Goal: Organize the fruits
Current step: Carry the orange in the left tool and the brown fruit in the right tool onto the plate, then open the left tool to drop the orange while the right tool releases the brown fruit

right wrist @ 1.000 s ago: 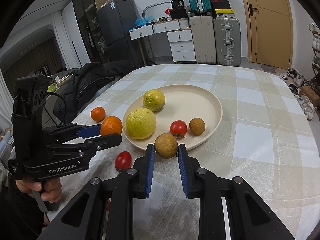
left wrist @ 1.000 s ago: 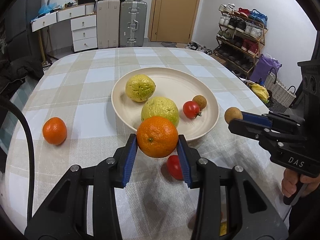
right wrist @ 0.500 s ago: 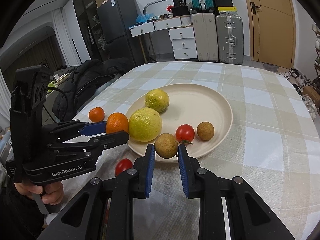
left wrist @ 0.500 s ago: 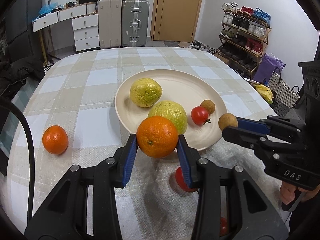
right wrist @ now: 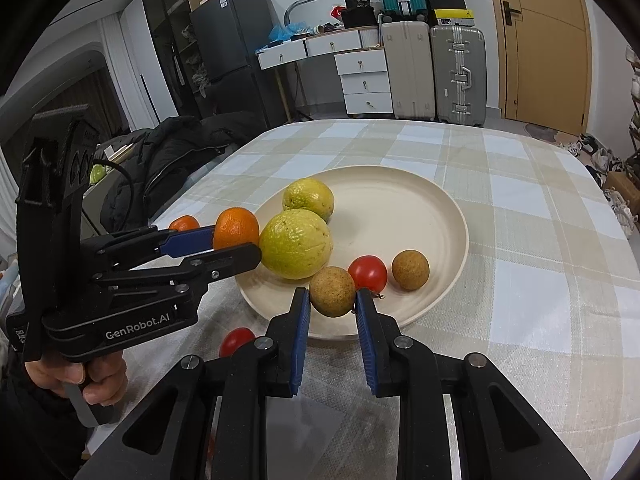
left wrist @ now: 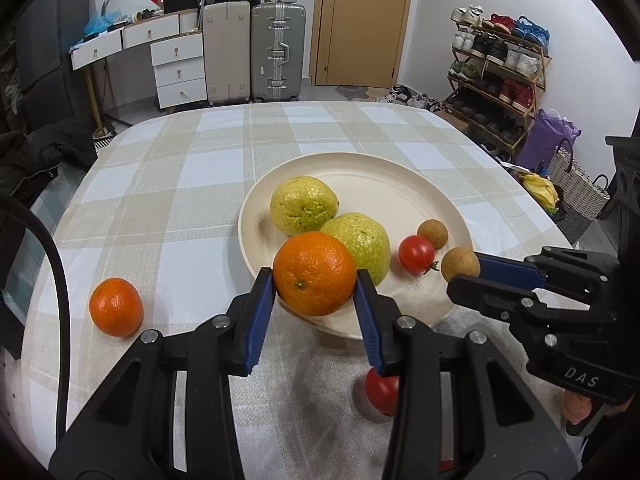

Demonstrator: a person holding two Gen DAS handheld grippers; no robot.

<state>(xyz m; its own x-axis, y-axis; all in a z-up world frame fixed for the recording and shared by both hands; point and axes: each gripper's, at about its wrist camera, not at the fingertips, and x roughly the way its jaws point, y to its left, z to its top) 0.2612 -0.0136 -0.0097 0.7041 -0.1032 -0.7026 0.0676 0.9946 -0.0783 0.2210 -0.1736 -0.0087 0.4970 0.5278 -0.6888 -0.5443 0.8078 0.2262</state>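
Observation:
My left gripper (left wrist: 315,280) is shut on a large orange (left wrist: 315,273), held above the near rim of the cream plate (left wrist: 400,184). In the right wrist view my right gripper (right wrist: 332,300) is shut on a small brown round fruit (right wrist: 332,290), also over the plate's near rim (right wrist: 440,208). On the plate lie two yellow-green fruits (left wrist: 303,205) (left wrist: 358,242), a red tomato (left wrist: 416,254) and another small brown fruit (left wrist: 432,233). A second orange (left wrist: 116,307) and a second tomato (left wrist: 382,392) lie on the checked cloth outside the plate.
The round table carries a beige and white checked cloth (left wrist: 160,184). A dark jacket (right wrist: 160,160) lies beside its left edge. Suitcases (left wrist: 276,52), drawers (left wrist: 176,64) and a shoe rack (left wrist: 496,76) stand beyond the table. A hand (right wrist: 92,380) grips the left tool's handle.
Both grippers have carried their fruit forward, from in front of the plate to over its near rim. Their grips have not changed.

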